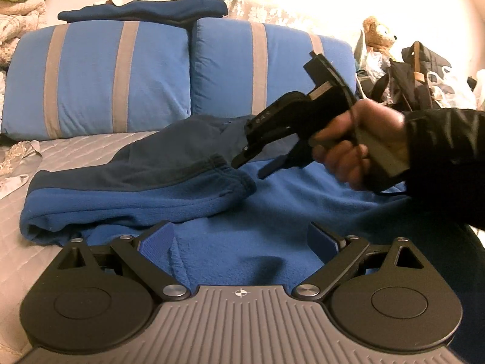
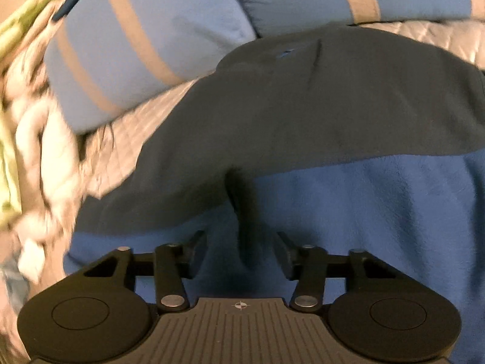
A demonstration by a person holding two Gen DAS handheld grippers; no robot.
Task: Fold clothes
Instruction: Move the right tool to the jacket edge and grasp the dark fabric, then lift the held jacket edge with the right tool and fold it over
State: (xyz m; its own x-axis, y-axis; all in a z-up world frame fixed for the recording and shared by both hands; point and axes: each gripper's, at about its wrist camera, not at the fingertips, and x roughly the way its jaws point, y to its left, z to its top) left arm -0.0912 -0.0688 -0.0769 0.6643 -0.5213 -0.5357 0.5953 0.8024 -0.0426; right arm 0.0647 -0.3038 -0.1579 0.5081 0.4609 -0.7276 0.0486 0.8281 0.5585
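A blue fleece garment (image 1: 230, 236) with dark grey upper panels lies spread on the bed, one sleeve (image 1: 133, 194) folded across it. My left gripper (image 1: 239, 242) is open and empty just above the blue fleece. My right gripper (image 1: 254, 163), held in a hand, hovers open over the garment's grey part. In the right wrist view the right gripper (image 2: 241, 254) is open above the seam between the grey panel (image 2: 318, 106) and the blue fleece (image 2: 379, 212); a dark fold rises between its fingers, not pinched.
Two blue pillows with grey stripes (image 1: 100, 79) stand behind the garment, with a folded dark blue cloth (image 1: 145, 9) on top. The grey quilted bedspread (image 1: 18, 261) shows at left. A teddy bear (image 1: 379, 35) and bags are at right.
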